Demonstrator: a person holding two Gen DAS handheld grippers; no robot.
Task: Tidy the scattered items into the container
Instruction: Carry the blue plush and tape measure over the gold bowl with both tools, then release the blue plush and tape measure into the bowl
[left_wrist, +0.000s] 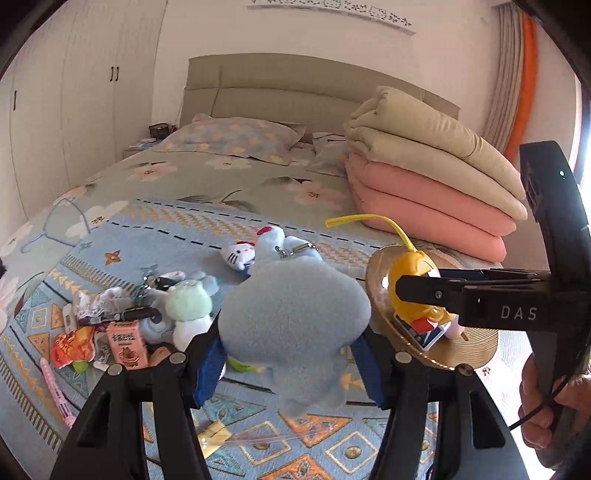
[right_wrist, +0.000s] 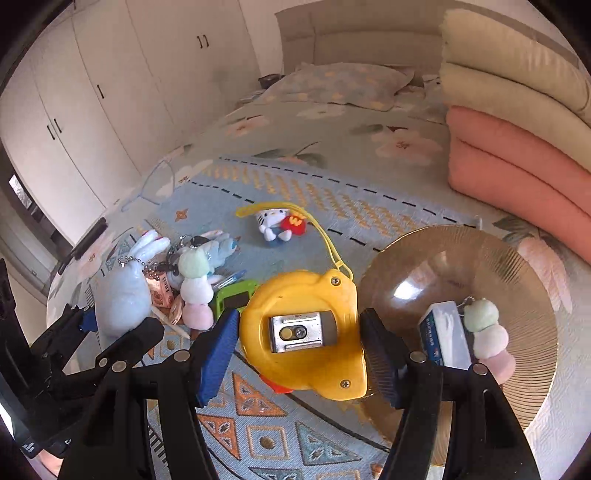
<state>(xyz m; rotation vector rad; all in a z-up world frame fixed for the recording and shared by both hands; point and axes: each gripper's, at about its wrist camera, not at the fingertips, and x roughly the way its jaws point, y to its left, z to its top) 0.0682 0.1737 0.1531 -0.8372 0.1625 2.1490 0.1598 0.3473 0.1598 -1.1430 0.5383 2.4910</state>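
My left gripper (left_wrist: 291, 350) is shut on a pale blue plush rabbit (left_wrist: 291, 321) and holds it above the patterned bedspread; the rabbit also shows in the right wrist view (right_wrist: 123, 295). My right gripper (right_wrist: 299, 347) is shut on a yellow tape measure (right_wrist: 303, 332) with a yellow strap, held at the left rim of a gold dish (right_wrist: 480, 295). In the left wrist view the tape measure (left_wrist: 413, 288) hangs over the dish (left_wrist: 476, 349). The dish holds a blue-white box (right_wrist: 445, 334) and a pastel dango charm (right_wrist: 485, 332).
Scattered items lie at the left: a Hello Kitty plush (right_wrist: 279, 221), a green-white plush (left_wrist: 188, 306), an orange box (left_wrist: 127, 343), a pink pen (left_wrist: 55, 387), a snack packet (left_wrist: 72, 345), keys. Folded quilts (left_wrist: 432, 177) stand at the right, pillows behind.
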